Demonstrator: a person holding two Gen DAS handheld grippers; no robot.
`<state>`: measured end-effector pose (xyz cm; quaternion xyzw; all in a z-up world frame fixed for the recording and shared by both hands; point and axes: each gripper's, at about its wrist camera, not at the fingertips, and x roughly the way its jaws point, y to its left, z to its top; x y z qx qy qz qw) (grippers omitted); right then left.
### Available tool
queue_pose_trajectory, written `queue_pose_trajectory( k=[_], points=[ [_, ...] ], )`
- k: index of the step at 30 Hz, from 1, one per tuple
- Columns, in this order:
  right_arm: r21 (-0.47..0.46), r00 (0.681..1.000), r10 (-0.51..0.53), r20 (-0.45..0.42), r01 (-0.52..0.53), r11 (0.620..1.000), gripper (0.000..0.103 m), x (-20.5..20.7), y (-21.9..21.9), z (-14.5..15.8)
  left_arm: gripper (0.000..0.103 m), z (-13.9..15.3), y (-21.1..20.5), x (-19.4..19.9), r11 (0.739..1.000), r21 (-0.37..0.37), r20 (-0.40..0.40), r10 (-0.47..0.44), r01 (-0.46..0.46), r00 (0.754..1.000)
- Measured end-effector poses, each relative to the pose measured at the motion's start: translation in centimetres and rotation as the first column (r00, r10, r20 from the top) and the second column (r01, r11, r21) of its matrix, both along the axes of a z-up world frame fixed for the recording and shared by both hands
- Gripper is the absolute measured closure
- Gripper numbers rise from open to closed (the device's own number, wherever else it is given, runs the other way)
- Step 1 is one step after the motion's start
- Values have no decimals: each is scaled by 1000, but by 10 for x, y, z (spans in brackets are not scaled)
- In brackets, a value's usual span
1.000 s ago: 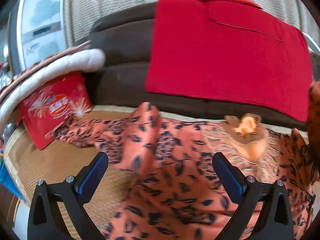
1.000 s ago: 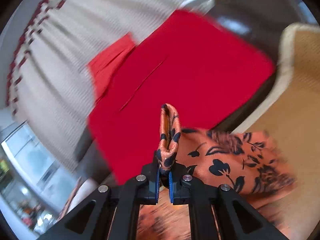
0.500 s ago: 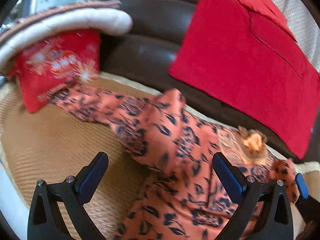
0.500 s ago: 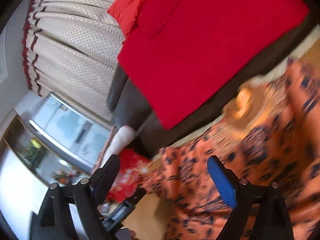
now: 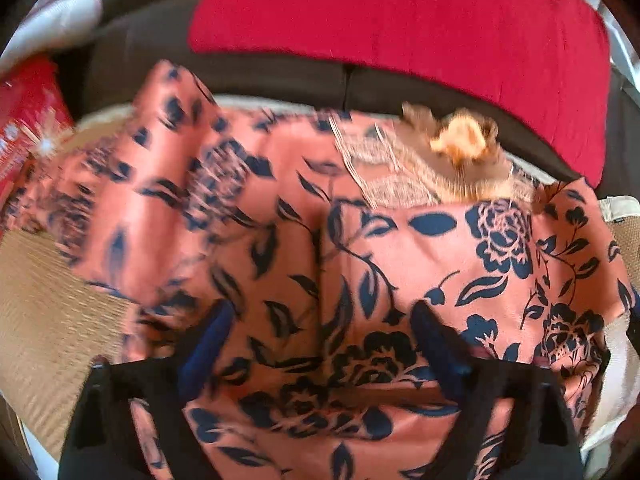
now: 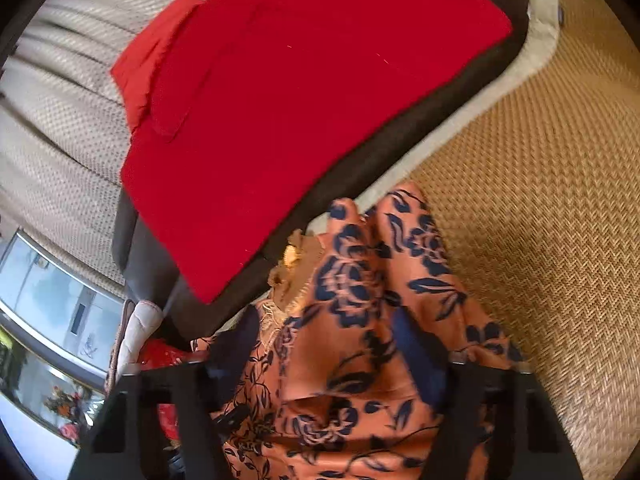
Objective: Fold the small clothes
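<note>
An orange garment with dark blue flowers (image 5: 304,240) lies spread on a woven straw mat (image 5: 44,320), with a tan fringed collar and bow (image 5: 460,148) at its far edge. My left gripper (image 5: 320,344) is open just above the garment's middle, holding nothing. My right gripper (image 6: 328,344) is open over the garment's right side (image 6: 360,288), where one flap lies folded over; the collar shows there too (image 6: 294,258). The image is blurred by motion.
A dark brown sofa back (image 5: 260,76) with a red cloth (image 5: 400,20) draped over it runs behind the mat. A red printed cushion (image 5: 24,120) and a white padded roll (image 5: 52,24) lie at the left. Bare mat (image 6: 540,200) extends right of the garment.
My right gripper let go of the garment's sleeve and opened, leaving a flap folded over. Both grippers moved in closer over the garment.
</note>
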<state>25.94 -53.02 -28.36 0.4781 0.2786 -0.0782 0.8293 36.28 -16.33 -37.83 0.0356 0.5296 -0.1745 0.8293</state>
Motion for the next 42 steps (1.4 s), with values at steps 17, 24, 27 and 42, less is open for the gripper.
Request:
queue_pose_trajectory(
  k=[17,24,27,42],
  points=[
    [87,983,58,-176,-43,995,70,12,-22,-64,58,-11,-12,8,995,-88,-41,-49,45,998],
    [88,984,56,-169,-41,995,70,6,-21,-66,99,-1,16,15,978,-207,-14,-1,-2,1000],
    [87,984,56,-171,-41,995,70,7,-21,-64,99,13,24,15,977,-211,48,21,-10,999],
    [81,984,60,-170,-46,996,70,3,-20,-63,100,-3,-7,15,994,-108,45,-21,26,999]
  ],
)
